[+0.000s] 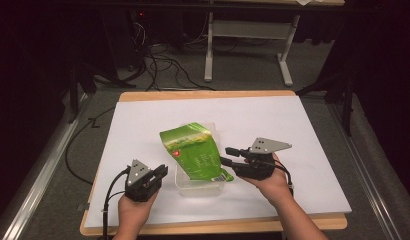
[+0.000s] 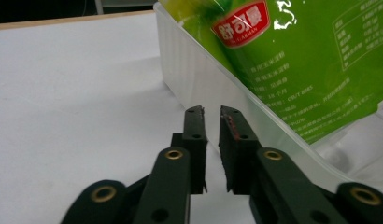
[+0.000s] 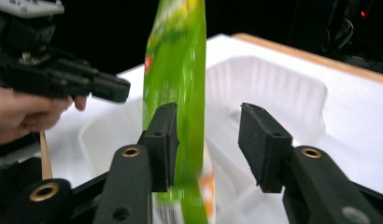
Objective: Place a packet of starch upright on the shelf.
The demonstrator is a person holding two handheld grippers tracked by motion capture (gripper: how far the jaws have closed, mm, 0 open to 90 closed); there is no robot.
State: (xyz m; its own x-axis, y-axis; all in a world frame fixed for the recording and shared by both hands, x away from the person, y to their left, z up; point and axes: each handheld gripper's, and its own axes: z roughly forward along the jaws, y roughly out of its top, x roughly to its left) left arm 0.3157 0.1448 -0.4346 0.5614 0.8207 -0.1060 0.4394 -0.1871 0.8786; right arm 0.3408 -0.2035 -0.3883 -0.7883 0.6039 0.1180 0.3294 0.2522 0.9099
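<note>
- Lower left of the high view: a hand (image 1: 134,210) gripping the left tool (image 1: 158,176), cable trailing off the bottom edge.
- Left tool's jaws nearly together with only a thin slit between them, nothing held, seen plainly in the left gripper view (image 2: 211,135); tips just beside the outer wall of the clear plastic tray (image 2: 199,84), hanging low over the white counter (image 2: 77,93).
- Lower right of centre in the high view: the other hand (image 1: 271,186) holding the right tool (image 1: 228,156), grey three-cornered plate on top, jaws pointing left toward the bag.
- Right tool's jaws apart in the right gripper view (image 3: 206,140); the bag's edge standing in the gap against the left jaw, well clear of the right jaw.
- Centre of the high view: green bag (image 1: 195,151) tilted, lower end inside the tray (image 1: 200,189), upper end leaning toward the upper left past the tray's rim.
- Red label with white characters on the bag in the left gripper view (image 2: 292,60), printed text below it.
- In the right gripper view, bag (image 3: 178,70) seen edge-on and upright, ribbed white tray wall (image 3: 264,88) behind it, left tool (image 3: 105,88) at upper left.
- Counter (image 1: 273,120) white-topped with a wooden edge showing along the far side.
- Beyond, top of the high view: grey carpeted floor (image 1: 243,75), black cables (image 1: 163,67), legs of a light grey table frame (image 1: 248,45).
</note>
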